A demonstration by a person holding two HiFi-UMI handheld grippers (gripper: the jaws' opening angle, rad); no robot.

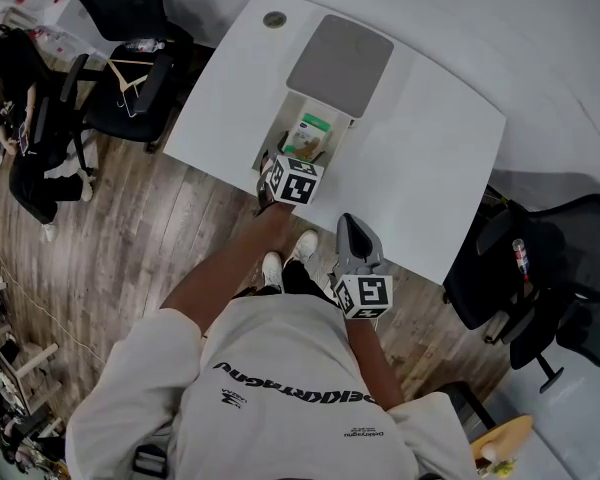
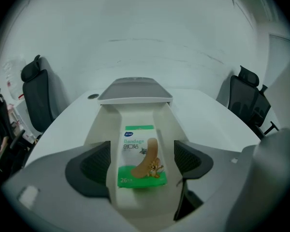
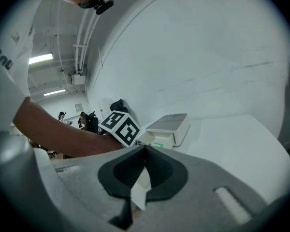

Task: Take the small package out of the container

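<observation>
A small green-and-white bandage package [image 2: 141, 154] lies flat in the open near end of a white container [image 2: 170, 124] on the white table [image 1: 430, 138]. The container's grey lid [image 1: 340, 51] covers its far half. My left gripper [image 1: 280, 164] is at the container's near end. It is open wide, with its dark pads [image 2: 93, 164] on either side of the container, clear of the package [image 1: 314, 125]. My right gripper [image 1: 352, 232] is shut at the table's front edge, away from the container [image 3: 171, 127], holding nothing I can name.
A round grommet [image 1: 274, 19] sits at the table's far corner. Black office chairs stand at the left [image 1: 130, 88] and right [image 1: 550, 268] of the table, over a wooden floor. A person [image 1: 10, 78] sits at the far left.
</observation>
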